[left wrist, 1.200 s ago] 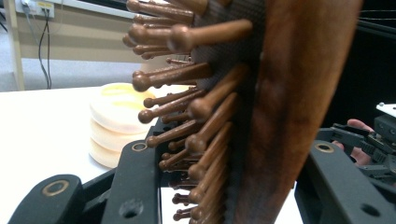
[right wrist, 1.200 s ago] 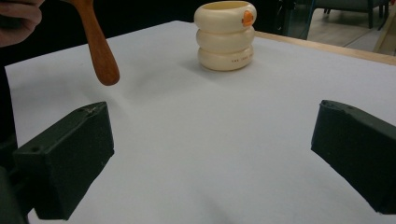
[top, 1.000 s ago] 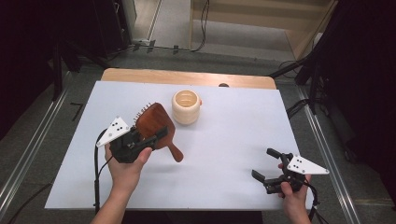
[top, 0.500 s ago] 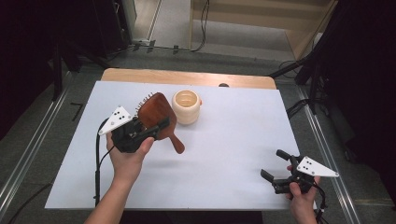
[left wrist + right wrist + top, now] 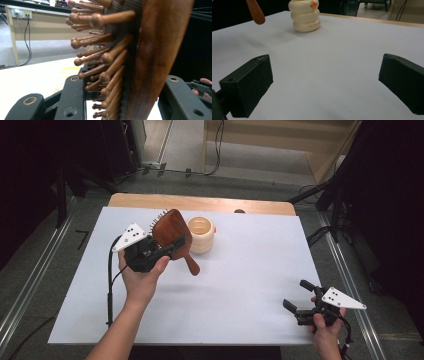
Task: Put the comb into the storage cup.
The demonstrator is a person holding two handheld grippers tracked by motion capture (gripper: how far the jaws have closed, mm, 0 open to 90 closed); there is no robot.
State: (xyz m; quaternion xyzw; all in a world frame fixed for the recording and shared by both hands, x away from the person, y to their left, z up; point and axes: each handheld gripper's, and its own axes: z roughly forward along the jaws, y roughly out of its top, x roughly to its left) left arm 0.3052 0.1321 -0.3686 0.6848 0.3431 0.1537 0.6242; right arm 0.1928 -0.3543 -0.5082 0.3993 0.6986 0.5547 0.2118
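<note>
A brown wooden hairbrush point(image 5: 172, 237) is lifted off the table, head up and handle slanting down to the right. My left gripper point(image 5: 157, 251) is shut on its head; in the left gripper view the brush's back point(image 5: 155, 50) and wooden bristles point(image 5: 100, 62) sit between the black jaws. A cream ribbed cup point(image 5: 201, 234) stands just right of the brush, also the cup point(image 5: 304, 16) in the right gripper view with the brush handle tip point(image 5: 255, 11) hanging above the table. My right gripper point(image 5: 300, 301) rests near the table's front right, open, nothing between its jaws.
The white table sheet point(image 5: 240, 270) covers a wooden tabletop whose far edge point(image 5: 200, 202) shows at the back. Metal rails run along both sides of the table. A black cable point(image 5: 109, 290) trails from the left gripper toward the front edge.
The left gripper has lifted the brush and carried it up and toward the cup. The right gripper has drawn back slightly toward the front right corner.
</note>
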